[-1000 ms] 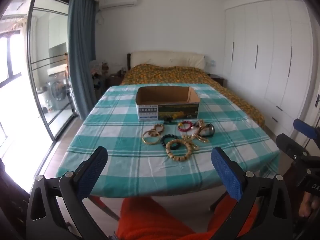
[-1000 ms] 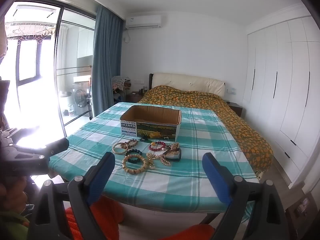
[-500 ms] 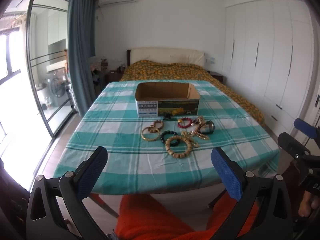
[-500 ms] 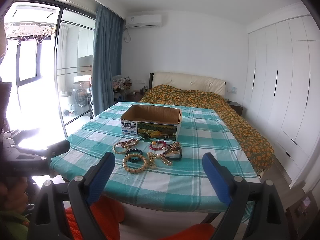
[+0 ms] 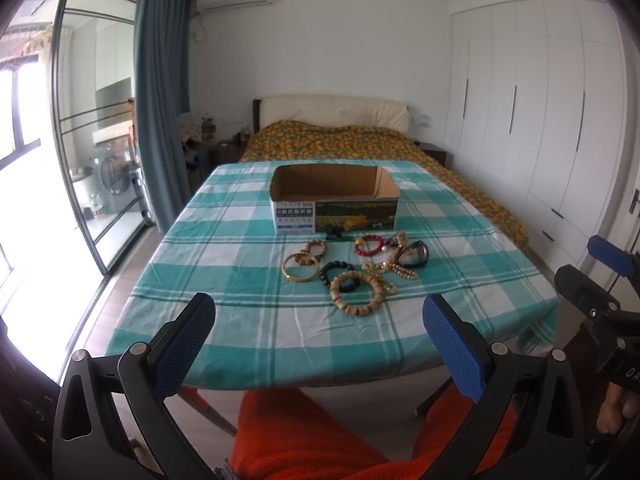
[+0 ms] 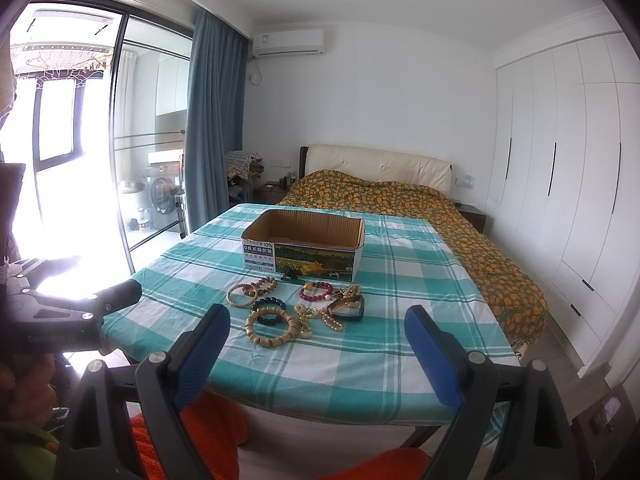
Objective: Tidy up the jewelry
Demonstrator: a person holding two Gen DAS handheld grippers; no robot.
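The table [image 5: 248, 320], covered in a teal checked cloth, carries an open cardboard box [image 5: 334, 204] at its centre. The jewelry [image 5: 352, 268] lies in a cluster just in front of the box, toward the near edge. Left gripper [image 5: 318, 342] and right gripper [image 6: 316, 350] hover short of the near edge, jaws spread wide, holding and touching nothing.

Black left gripper [image 5: 318, 340], blue pads [image 5: 185, 344], orange trousers [image 5: 304, 436].

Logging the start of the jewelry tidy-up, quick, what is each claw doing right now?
Left claw: open, holding nothing, short of the teal checked tablecloth.
Right claw: open, holding nothing.
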